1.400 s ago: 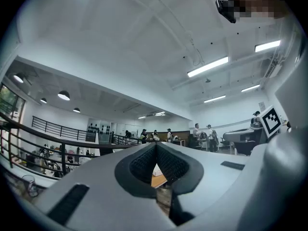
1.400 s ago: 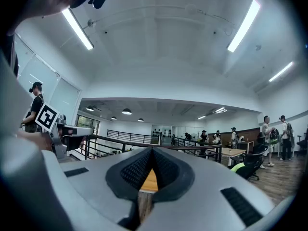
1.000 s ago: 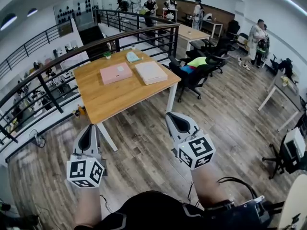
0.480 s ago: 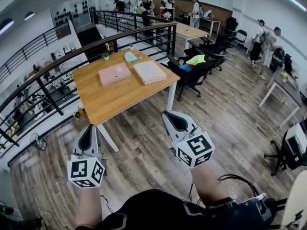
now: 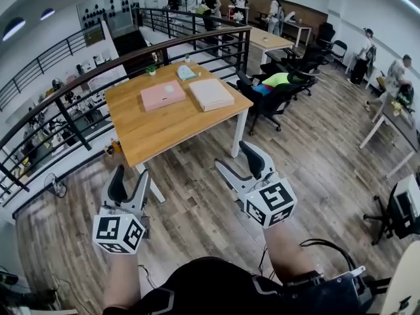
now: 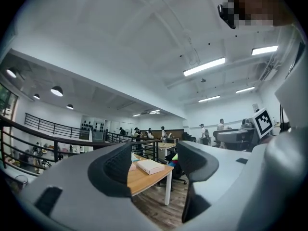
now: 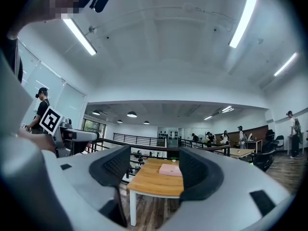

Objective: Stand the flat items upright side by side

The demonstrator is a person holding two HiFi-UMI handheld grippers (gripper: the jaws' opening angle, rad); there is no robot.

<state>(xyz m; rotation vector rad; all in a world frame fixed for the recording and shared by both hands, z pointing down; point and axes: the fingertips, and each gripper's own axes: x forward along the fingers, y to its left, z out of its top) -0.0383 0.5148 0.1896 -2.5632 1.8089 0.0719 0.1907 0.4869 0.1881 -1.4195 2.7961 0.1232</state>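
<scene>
While the pink box (image 5: 163, 95) and the cream box (image 5: 210, 94) lie flat, side by side on the far tabletop (image 5: 164, 133), the left tongs (image 5: 130, 184) and right tongs (image 5: 237, 164) have just been opening, with nothing between them. The task looks barely begun: the next move calls for closing in on the tabletop and taking a box by its edge.

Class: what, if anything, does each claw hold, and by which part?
Nothing. The left claw and right claw have just opened, empty, short of the table.
</scene>
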